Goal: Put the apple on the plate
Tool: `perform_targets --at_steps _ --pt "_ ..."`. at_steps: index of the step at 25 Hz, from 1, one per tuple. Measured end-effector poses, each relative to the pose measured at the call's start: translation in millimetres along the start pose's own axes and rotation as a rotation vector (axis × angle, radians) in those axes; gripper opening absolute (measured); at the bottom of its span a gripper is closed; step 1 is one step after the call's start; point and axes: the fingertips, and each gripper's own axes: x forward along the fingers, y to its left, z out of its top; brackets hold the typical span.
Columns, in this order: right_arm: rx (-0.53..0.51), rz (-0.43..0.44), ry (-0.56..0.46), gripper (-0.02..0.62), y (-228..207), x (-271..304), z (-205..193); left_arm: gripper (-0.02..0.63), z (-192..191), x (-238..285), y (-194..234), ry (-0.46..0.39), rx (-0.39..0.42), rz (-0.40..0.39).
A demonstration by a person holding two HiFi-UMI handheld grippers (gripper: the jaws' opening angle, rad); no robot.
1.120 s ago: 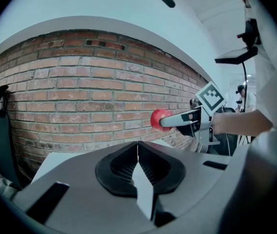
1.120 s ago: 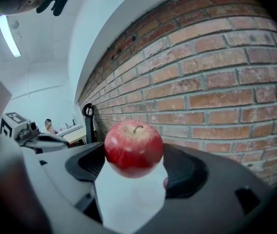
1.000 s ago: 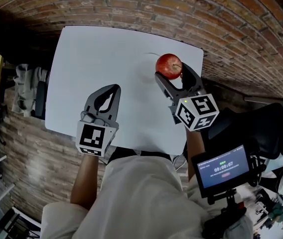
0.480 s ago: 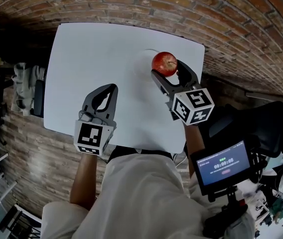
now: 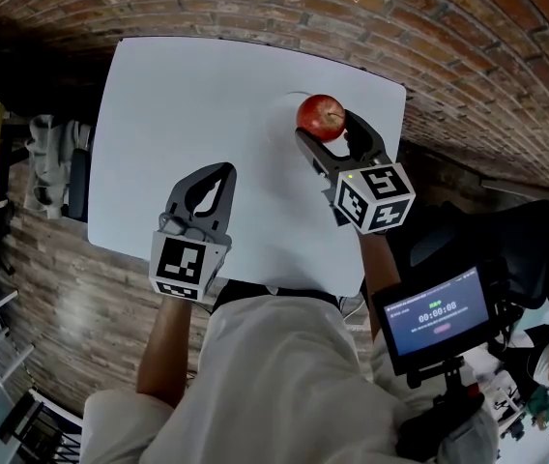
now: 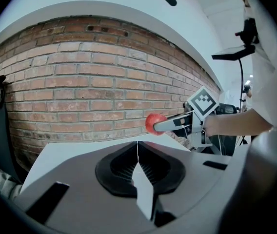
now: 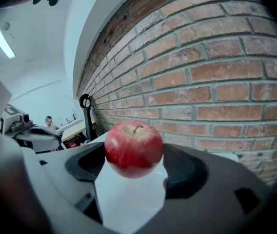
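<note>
A red apple [image 5: 321, 114] is held between the jaws of my right gripper [image 5: 325, 127], which is shut on it. It hangs above a white plate [image 5: 282, 116] whose faint rim shows at the far right of the white table [image 5: 178, 95]. In the right gripper view the apple [image 7: 133, 147] fills the gap of the right gripper [image 7: 133, 156], stem up. My left gripper [image 5: 222, 172] is shut on nothing over the near left of the table. From the left gripper [image 6: 138, 146] view, the apple [image 6: 153, 123] shows off the table against the brick wall.
A brick wall [image 5: 468, 56] runs along the table's far and right sides. A screen on a stand [image 5: 432, 317] sits at the lower right. Shelving with clutter [image 5: 52, 172] stands left of the table.
The right gripper with the apple has shifted slightly farther over the plate's rim. The left gripper has stayed in place, shut.
</note>
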Motion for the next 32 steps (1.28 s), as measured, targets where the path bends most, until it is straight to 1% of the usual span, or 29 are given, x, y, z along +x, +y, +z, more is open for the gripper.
perform_targets --at_steps 15,26,32 --pt "0.015 -0.006 0.055 0.367 -11.2 19.8 -20.0 0.008 -13.1 1.4 7.3 0.021 -0.032 0.01" --pt "0.026 -0.026 0.118 0.366 -11.5 36.3 -50.4 0.008 -25.2 -3.4 9.9 0.039 -0.059 0.002" --pt "0.001 -0.047 0.107 0.367 -17.2 46.4 -57.8 0.008 -27.5 0.1 7.1 0.042 -0.06 0.0"
